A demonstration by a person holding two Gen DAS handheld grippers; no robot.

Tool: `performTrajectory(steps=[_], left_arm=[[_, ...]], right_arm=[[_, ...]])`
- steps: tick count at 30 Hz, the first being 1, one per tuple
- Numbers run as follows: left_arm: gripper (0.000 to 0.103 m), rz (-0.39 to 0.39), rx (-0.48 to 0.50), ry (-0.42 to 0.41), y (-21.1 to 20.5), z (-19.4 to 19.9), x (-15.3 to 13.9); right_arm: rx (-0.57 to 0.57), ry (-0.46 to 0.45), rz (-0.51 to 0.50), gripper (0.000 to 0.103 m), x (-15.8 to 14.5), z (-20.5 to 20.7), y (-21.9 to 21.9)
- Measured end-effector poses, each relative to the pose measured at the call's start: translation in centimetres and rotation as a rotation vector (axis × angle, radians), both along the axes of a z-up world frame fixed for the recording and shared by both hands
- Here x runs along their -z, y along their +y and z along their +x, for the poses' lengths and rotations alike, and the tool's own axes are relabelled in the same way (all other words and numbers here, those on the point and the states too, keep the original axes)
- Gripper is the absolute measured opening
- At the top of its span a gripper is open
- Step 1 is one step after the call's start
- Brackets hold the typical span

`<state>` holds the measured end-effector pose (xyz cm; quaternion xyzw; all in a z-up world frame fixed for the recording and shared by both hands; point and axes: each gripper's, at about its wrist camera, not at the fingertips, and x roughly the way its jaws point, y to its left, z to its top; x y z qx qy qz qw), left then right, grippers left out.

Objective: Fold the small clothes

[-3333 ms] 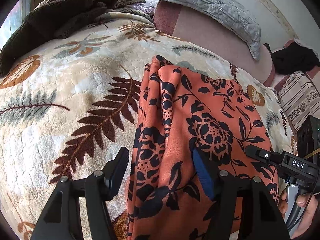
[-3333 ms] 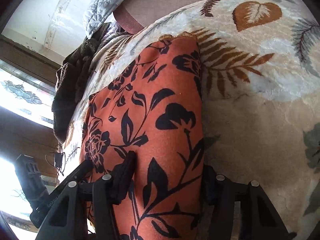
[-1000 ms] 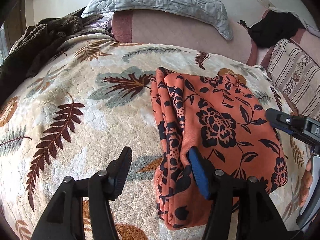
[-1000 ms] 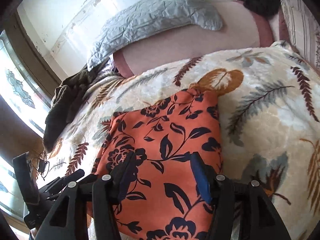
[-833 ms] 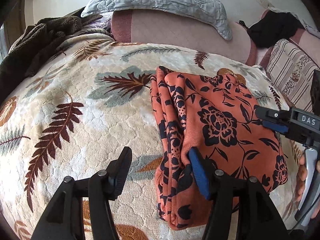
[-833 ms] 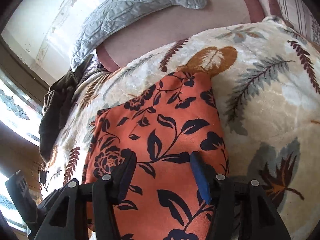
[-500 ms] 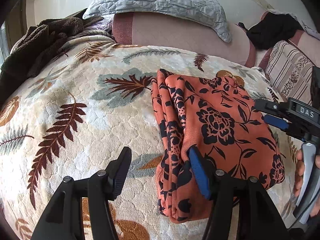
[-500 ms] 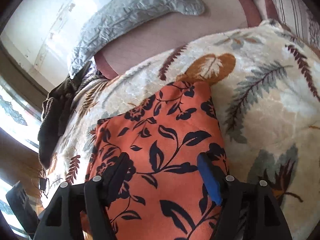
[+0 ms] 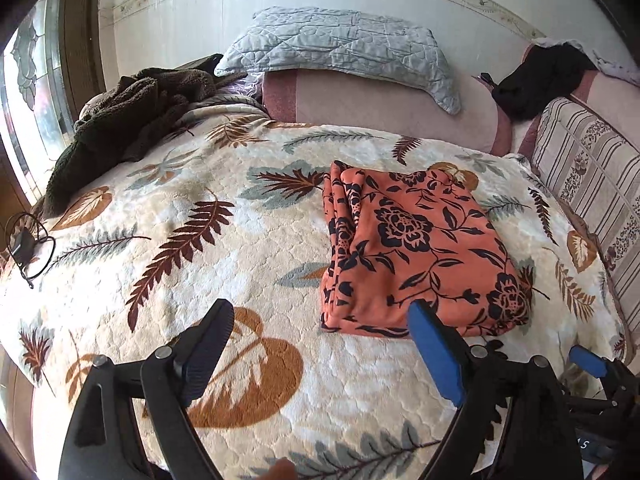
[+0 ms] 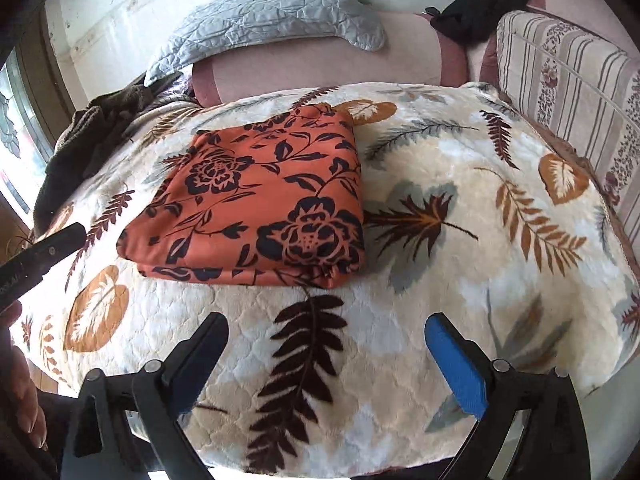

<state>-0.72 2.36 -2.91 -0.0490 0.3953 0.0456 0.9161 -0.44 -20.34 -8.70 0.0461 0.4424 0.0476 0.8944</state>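
An orange cloth with a black flower print (image 9: 416, 248) (image 10: 260, 204) lies folded into a thick rectangle on the leaf-patterned blanket (image 9: 168, 240) (image 10: 460, 272). My left gripper (image 9: 320, 332) hovers in front of the cloth's near edge, apart from it; its jaws are opening and hold nothing. My right gripper (image 10: 328, 344) hangs over bare blanket, short of the cloth's front edge, its jaws also opening with nothing between them. A piece of the left gripper (image 10: 36, 256) shows at the left edge of the right wrist view.
A grey quilted pillow (image 9: 340, 48) rests on a pink bolster (image 9: 380, 108) at the back. A dark brown fleece (image 9: 124, 120) is heaped at the back left, a black garment (image 9: 544, 80) at the back right. A striped cushion (image 9: 592, 184) lines the right side. A black cable (image 9: 28, 244) lies far left.
Both grippers have let go of the folded cloth, spread their jaws wide and pulled back toward the bed's near edge. The cloth now lies flat and free on the blanket.
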Motion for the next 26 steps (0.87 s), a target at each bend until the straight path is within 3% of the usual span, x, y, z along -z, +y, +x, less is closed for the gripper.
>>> performTrajectory(steps=[5, 13, 26], left_arm=[[0.100, 0.047, -0.024, -0.047, -1.2, -2.6, -1.6], [0.101, 0.051, -0.015, -0.054, -2.1, -3.2, -2.4], [0.101, 0.025, 0.000, -0.048, -1.9, -1.1, -1.7]], right_arm=[[-0.001, -0.071, 0.013, 0.103, -2.4, -2.1, 0.5], [-0.004, -0.102, -0.032, 0.103, -3.9, -1.9, 0.8], [-0.021, -0.103, -0.069, 0.103, -3.7, 0.1, 1.6]])
